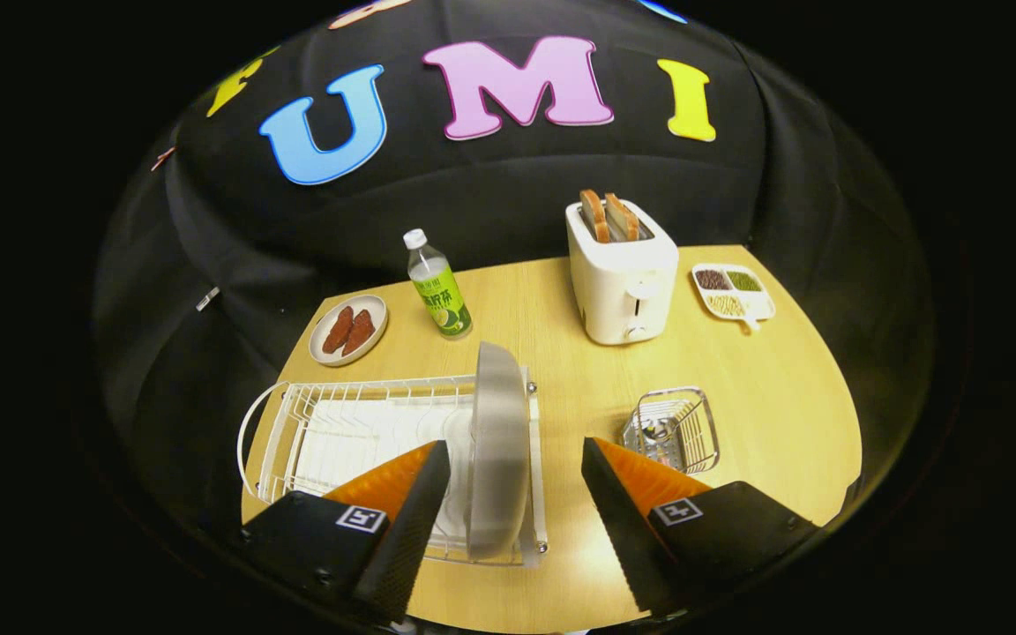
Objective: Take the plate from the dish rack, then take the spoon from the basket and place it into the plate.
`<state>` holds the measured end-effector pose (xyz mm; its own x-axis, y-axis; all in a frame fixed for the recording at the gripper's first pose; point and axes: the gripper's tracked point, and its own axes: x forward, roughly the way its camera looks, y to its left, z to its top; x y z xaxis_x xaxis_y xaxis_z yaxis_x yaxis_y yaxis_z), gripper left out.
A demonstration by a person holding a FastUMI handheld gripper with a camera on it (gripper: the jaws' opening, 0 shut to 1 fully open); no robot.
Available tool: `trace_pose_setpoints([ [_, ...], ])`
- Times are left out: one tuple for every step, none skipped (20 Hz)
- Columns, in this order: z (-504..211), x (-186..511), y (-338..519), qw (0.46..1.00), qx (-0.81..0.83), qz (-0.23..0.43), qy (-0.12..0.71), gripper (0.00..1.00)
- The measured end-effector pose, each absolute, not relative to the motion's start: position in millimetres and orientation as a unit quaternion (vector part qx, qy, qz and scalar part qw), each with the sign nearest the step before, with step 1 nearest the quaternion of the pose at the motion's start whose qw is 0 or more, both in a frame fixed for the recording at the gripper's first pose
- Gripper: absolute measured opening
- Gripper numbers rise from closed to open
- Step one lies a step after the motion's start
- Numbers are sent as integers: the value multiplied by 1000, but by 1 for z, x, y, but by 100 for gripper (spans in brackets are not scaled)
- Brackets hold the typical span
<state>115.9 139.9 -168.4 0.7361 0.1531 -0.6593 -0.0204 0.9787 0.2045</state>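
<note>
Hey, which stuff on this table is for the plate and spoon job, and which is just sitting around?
For the job: plate upright in the dish rack, between the open gripper fingers; spoon in the basket.

Just lying about: toaster with toast, bottle, small dish of food, divided tray.

Booth with a wooden table

A light wooden table (561, 353) spreads beyond the fingers, evenly lit from above, its far edge meeting the draped black cloth wall (490, 203) that wraps around both sides into shadow.

Your table (764, 388) holds one plate (497, 450) racked, one bottle (437, 284) at 11 o'clock, one toaster (621, 278) with two toast slices (609, 217).
</note>
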Motion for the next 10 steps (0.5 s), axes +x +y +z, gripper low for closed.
trace_pose_setpoints([
  [-172,119,143,924,97,45,368,89],
  [-176,123,142,921,98,42,375,79],
  [-179,124,144,919,99,41,380,70],
  [-184,126,145,917,97,39,385,61],
  [-190,126,148,914,94,37,393,55],
  [-194,122,149,911,89,33,401,47],
  [-198,122,152,910,88,30,404,42],
  [-194,125,151,914,85,25,397,39],
  [-196,123,153,914,75,23,399,39],
  [-194,123,153,916,68,23,396,37],
])
